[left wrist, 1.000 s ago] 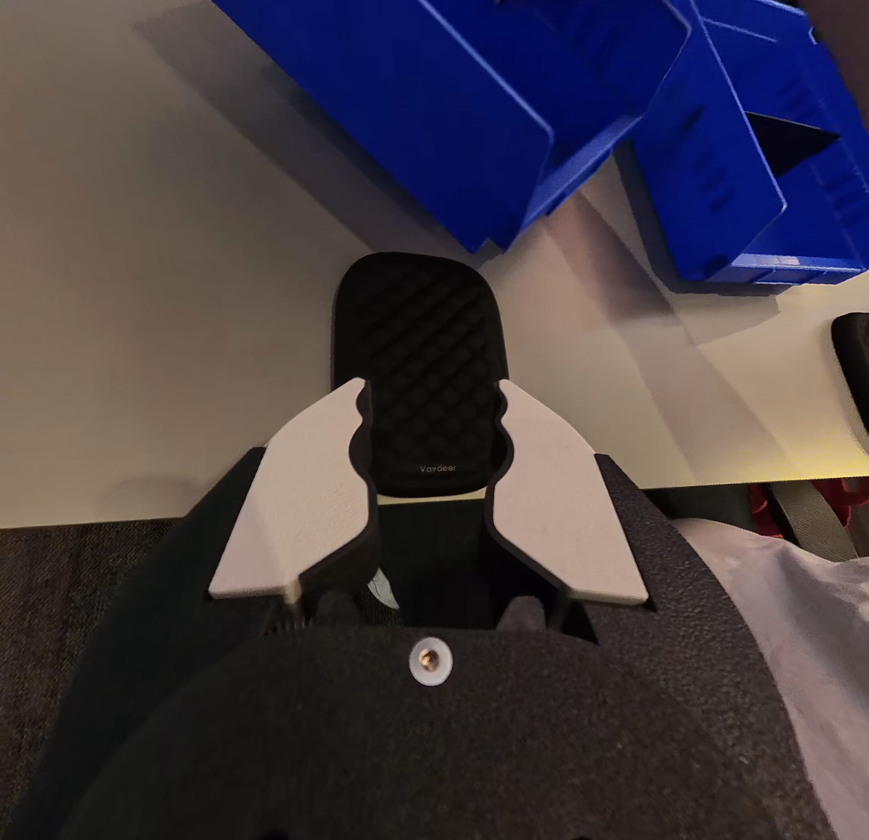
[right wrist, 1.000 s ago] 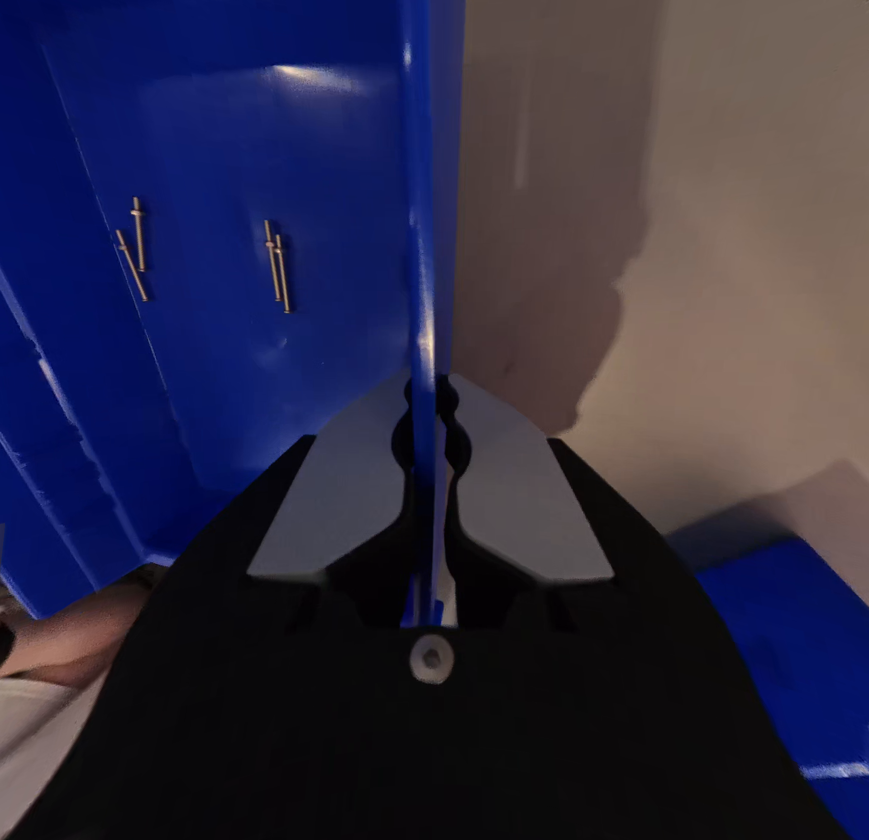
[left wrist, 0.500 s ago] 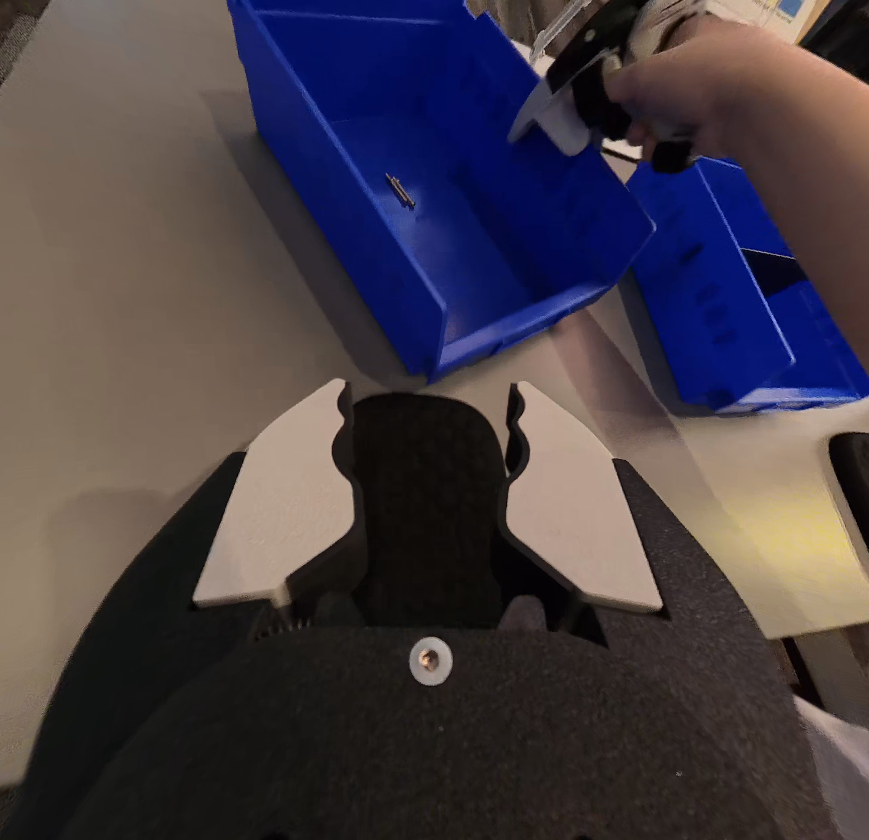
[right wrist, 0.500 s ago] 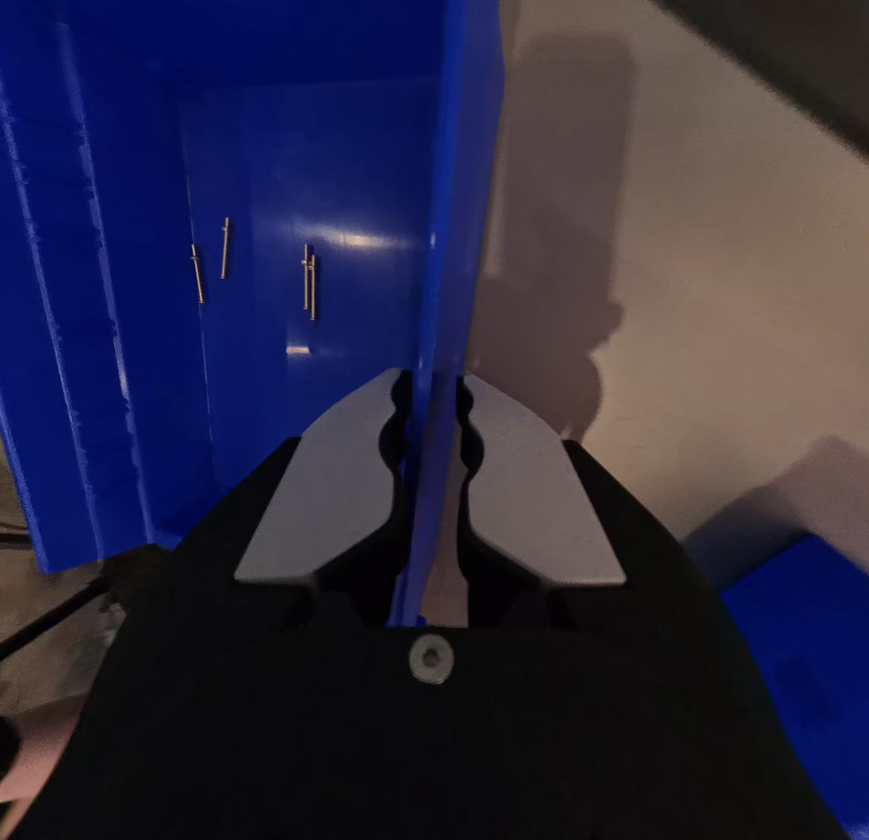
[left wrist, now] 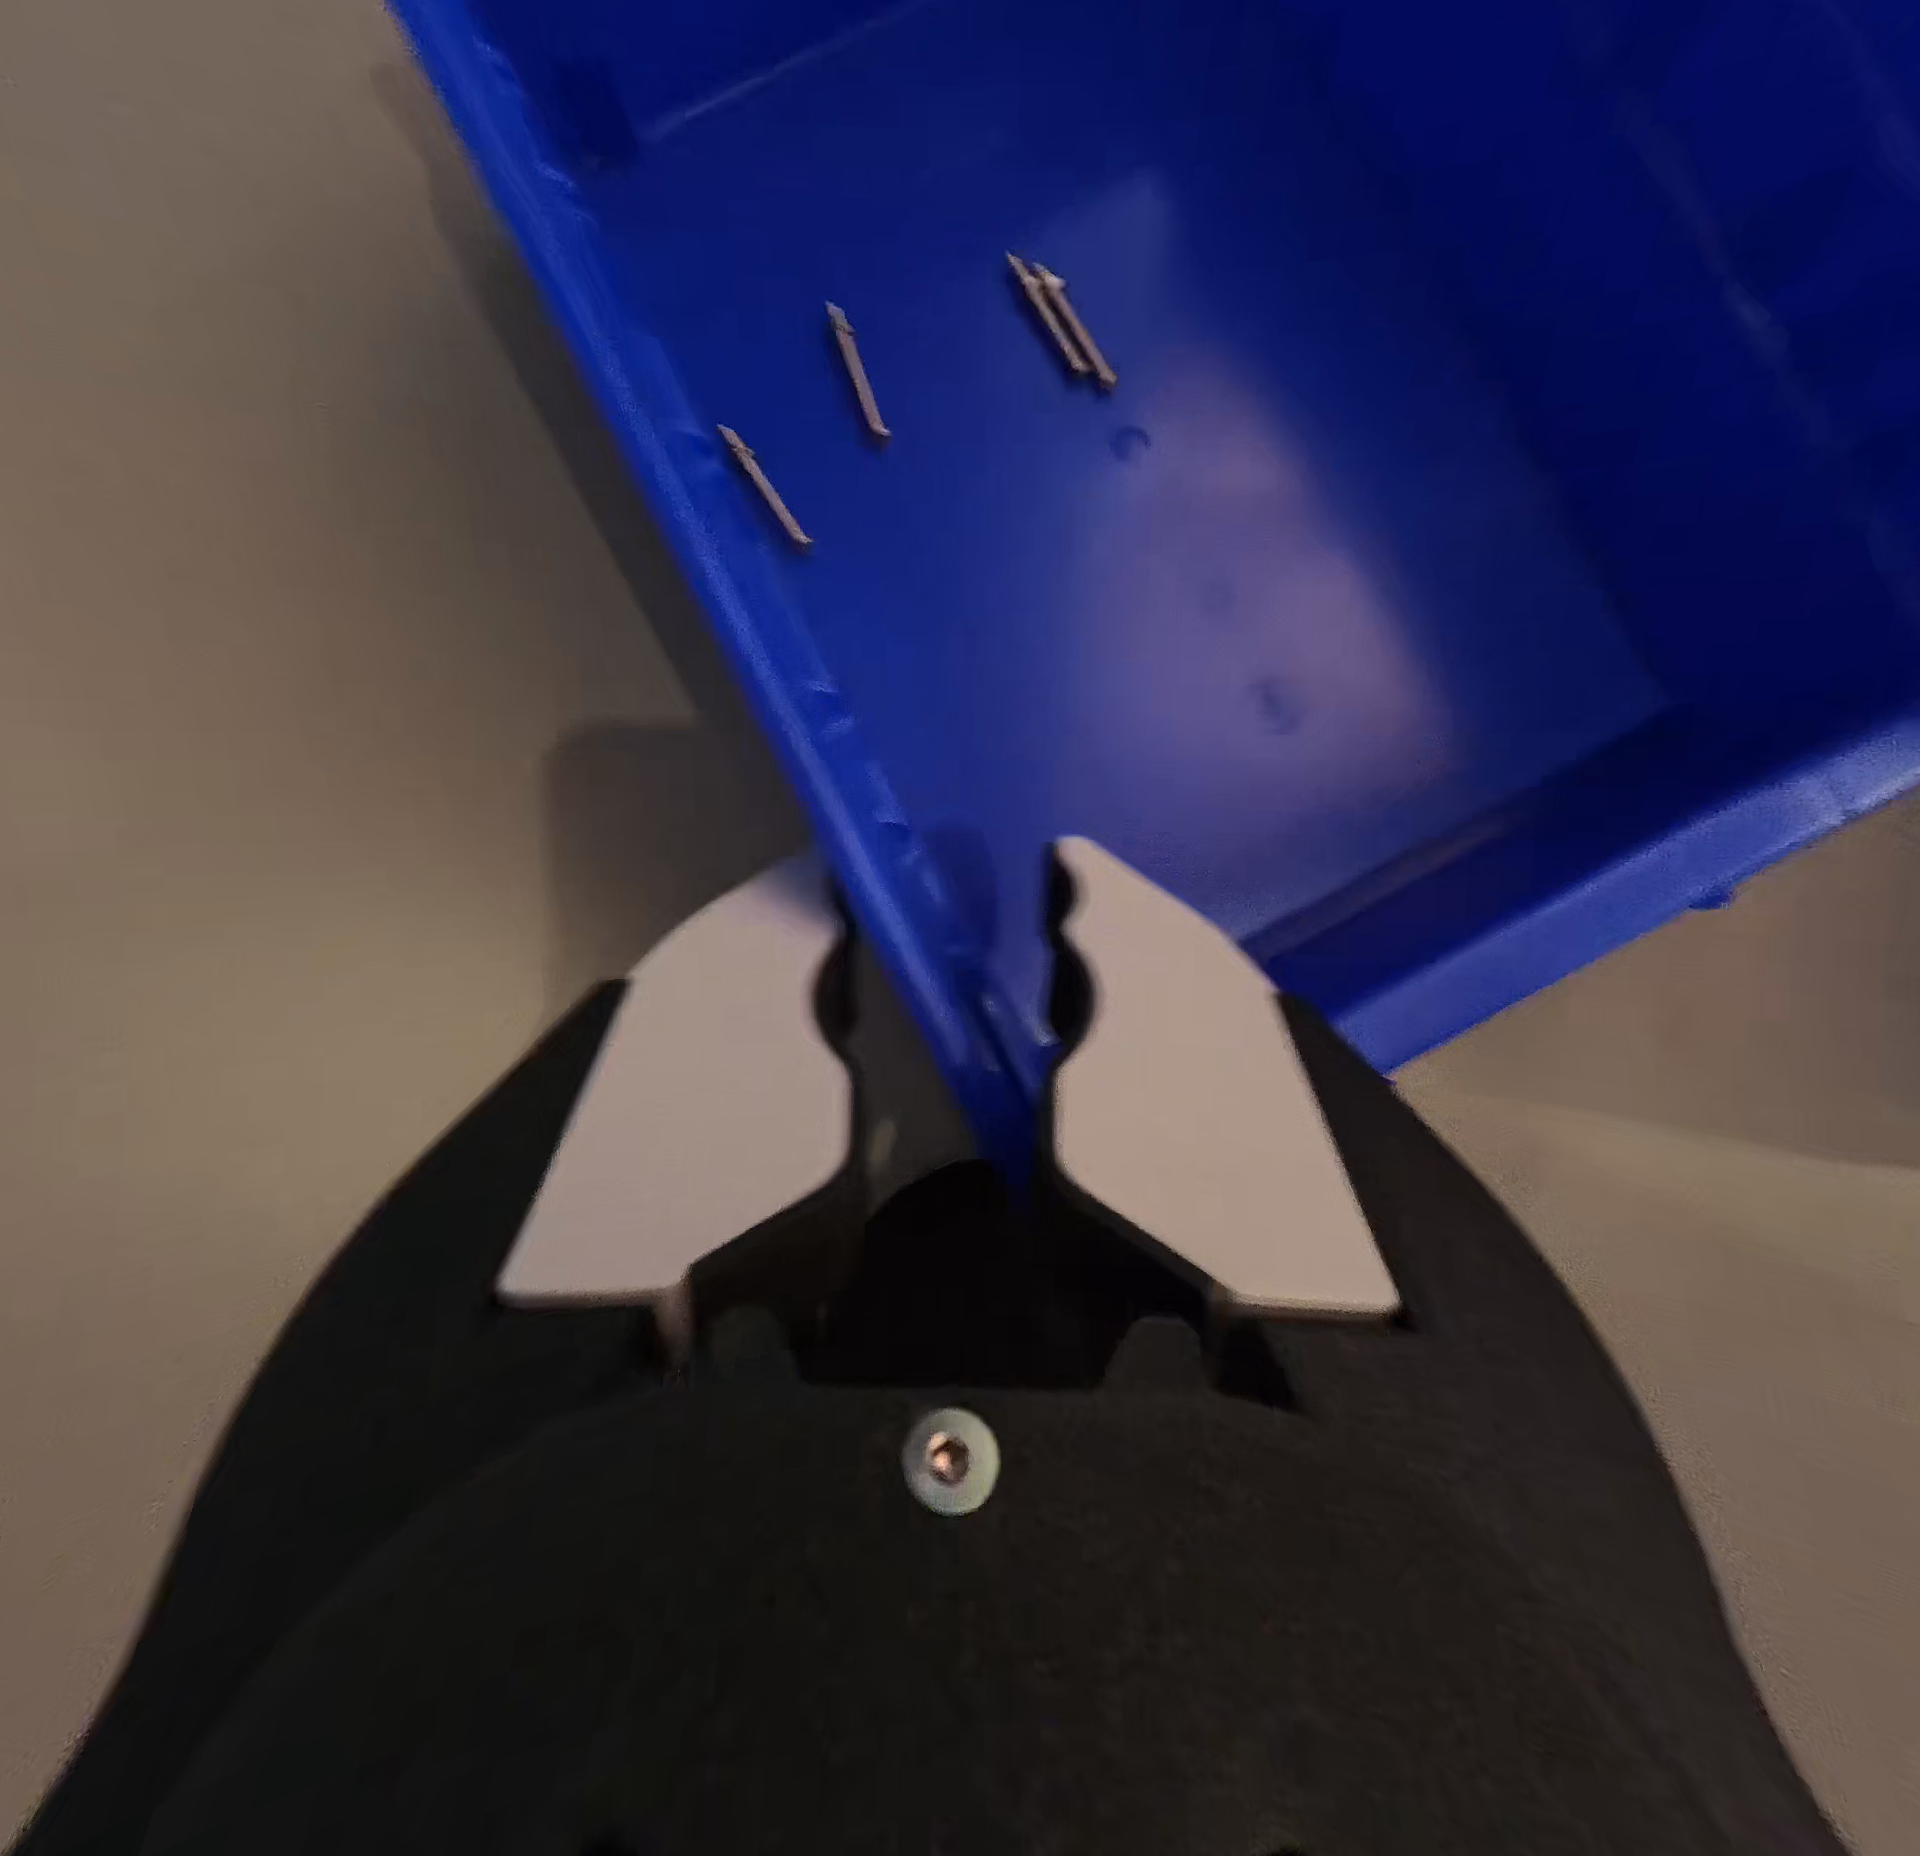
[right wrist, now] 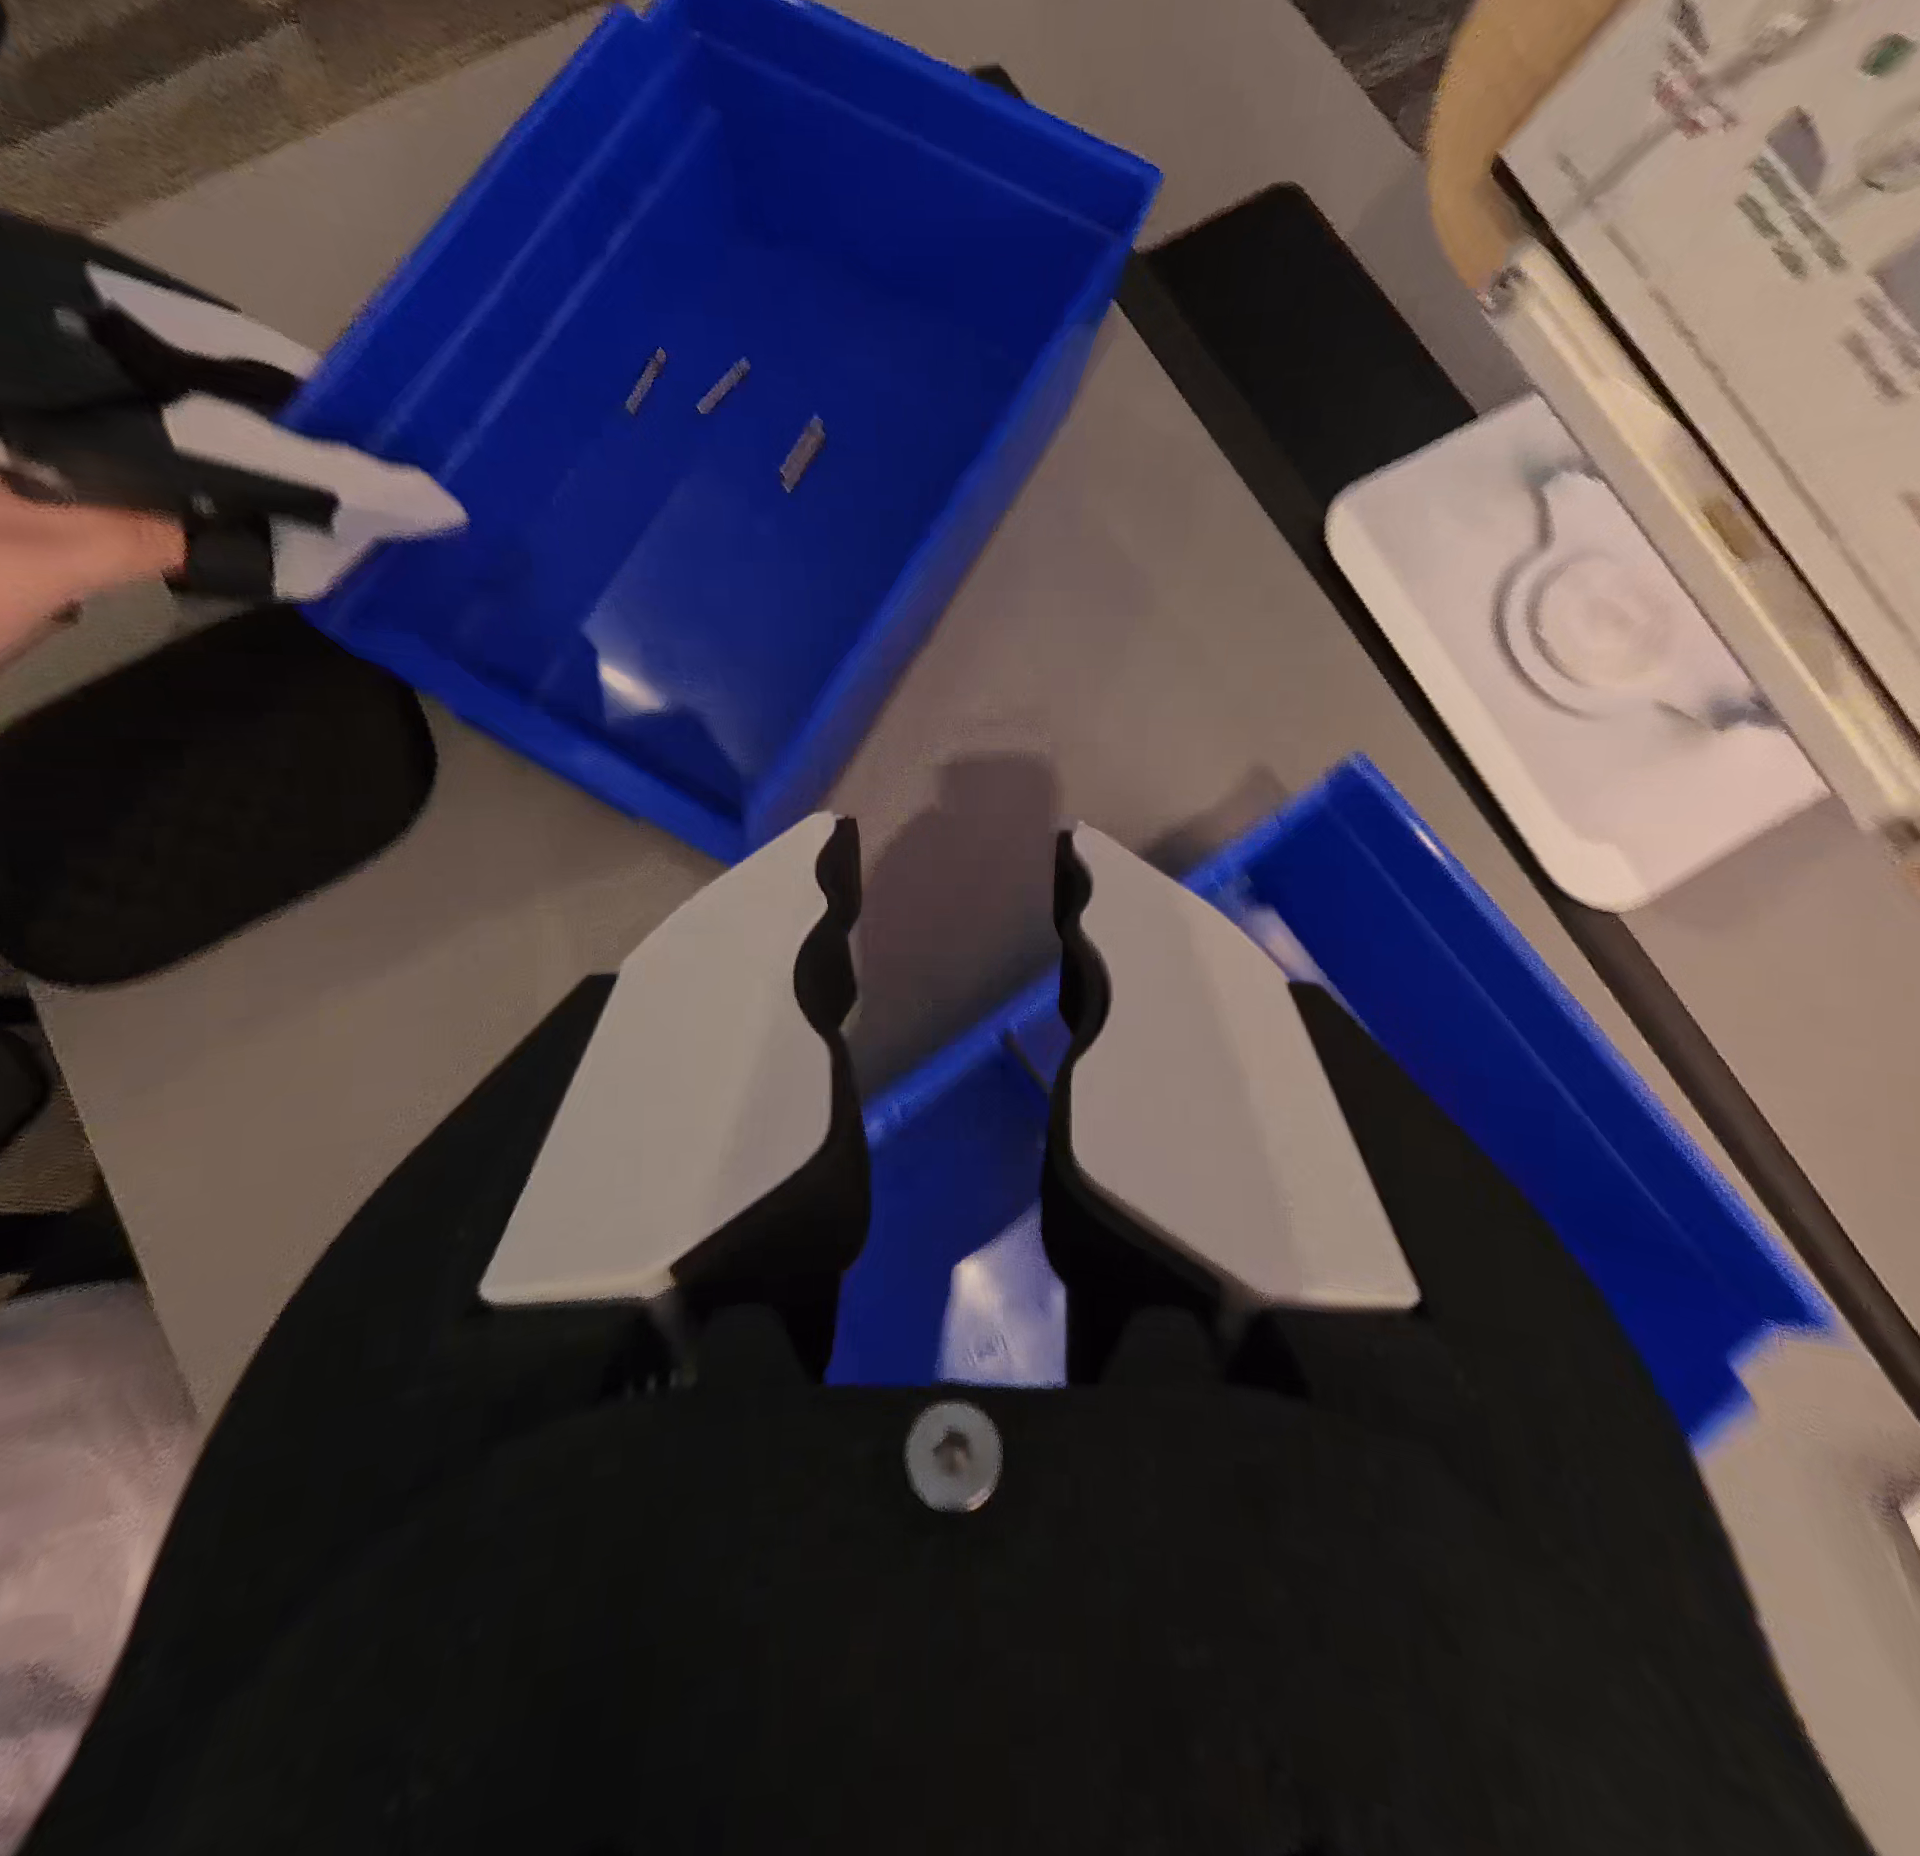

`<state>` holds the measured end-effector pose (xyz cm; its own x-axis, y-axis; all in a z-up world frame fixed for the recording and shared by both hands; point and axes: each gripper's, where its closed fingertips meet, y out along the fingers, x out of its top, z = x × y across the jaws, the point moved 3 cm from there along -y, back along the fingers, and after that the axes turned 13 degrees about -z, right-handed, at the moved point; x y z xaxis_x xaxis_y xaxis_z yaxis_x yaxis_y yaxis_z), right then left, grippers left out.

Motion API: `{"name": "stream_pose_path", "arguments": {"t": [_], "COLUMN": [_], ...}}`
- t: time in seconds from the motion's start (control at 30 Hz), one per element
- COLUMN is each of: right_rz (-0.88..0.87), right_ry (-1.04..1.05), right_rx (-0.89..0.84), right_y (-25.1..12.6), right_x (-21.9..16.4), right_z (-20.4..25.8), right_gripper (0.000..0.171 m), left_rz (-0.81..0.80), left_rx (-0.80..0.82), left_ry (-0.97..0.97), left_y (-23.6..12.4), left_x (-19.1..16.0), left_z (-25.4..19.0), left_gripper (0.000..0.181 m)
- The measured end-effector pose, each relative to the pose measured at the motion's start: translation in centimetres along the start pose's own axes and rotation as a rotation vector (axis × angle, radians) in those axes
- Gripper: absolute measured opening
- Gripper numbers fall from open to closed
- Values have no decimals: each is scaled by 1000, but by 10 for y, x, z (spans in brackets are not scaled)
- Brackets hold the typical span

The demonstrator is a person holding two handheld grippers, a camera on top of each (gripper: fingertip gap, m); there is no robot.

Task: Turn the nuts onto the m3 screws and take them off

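Observation:
A blue bin [left wrist: 1351, 456] holds several thin m3 screws [left wrist: 857, 372] lying loose on its floor. I see no nuts. My left gripper [left wrist: 940, 861] is open, with one finger outside and one inside the bin's near side wall, which runs slanted through the gap. In the right wrist view the same bin [right wrist: 935, 279] and screws [right wrist: 724, 385] lie ahead, with the left gripper [right wrist: 374, 445] at the bin's left corner. My right gripper [right wrist: 956, 840] is open and empty, above the table between the two bins.
A second blue bin [right wrist: 1455, 1027] lies under and to the right of my right gripper. A black pad [right wrist: 187, 798] lies at the left. A white tray [right wrist: 1558, 643], a printed sheet [right wrist: 1766, 248] and a black mat [right wrist: 1299, 331] are at the right. The left gripper's tips are roughly 30 centimeters from the right gripper's.
My right gripper let go of the bin wall, opened and pulled back and up. My left gripper moved forward off the black pad to straddle the bin's wall, its jaws narrower than before.

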<state>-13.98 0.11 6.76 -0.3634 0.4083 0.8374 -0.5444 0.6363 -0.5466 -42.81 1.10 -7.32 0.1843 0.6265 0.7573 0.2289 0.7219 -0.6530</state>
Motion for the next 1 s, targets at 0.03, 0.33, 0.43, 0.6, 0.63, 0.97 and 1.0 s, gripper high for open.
{"name": "stream_pose_path", "arguments": {"t": [0.03, 0.33, 0.43, 0.6, 0.63, 0.97, 1.0], "right_rz": [3, 91, 89, 113, 121, 172, 194], "right_ry": [-5, 127, 250, 319, 330, 420, 422], "right_rx": [-17, -285, -303, -384, -418, -463, -454], "right_y": [-17, -142, -156, -162, -163, -128, -122], "right_x": [-10, -119, -153, -190, -194, -189, -191], "right_z": [-6, -94, -113, -132, -136, -128, -126], "right_gripper": [35, 34, 33, 38, 44, 78, 77], "left_rz": [15, 48, 55, 46, 35, -105, -143], "left_rx": [-16, -147, -189, -153, -137, -32, -15], "left_ry": [0, 114, 135, 132, 136, -57, -75], "left_y": [2, 8, 12, 14, 14, 10, 5], "left_x": [-3, 2, 6, 7, 7, 15, 18], "left_z": [4, 80, 91, 92, 92, 103, 105], "left_gripper": [25, 6, 5, 5, 5, 50, 55]}}
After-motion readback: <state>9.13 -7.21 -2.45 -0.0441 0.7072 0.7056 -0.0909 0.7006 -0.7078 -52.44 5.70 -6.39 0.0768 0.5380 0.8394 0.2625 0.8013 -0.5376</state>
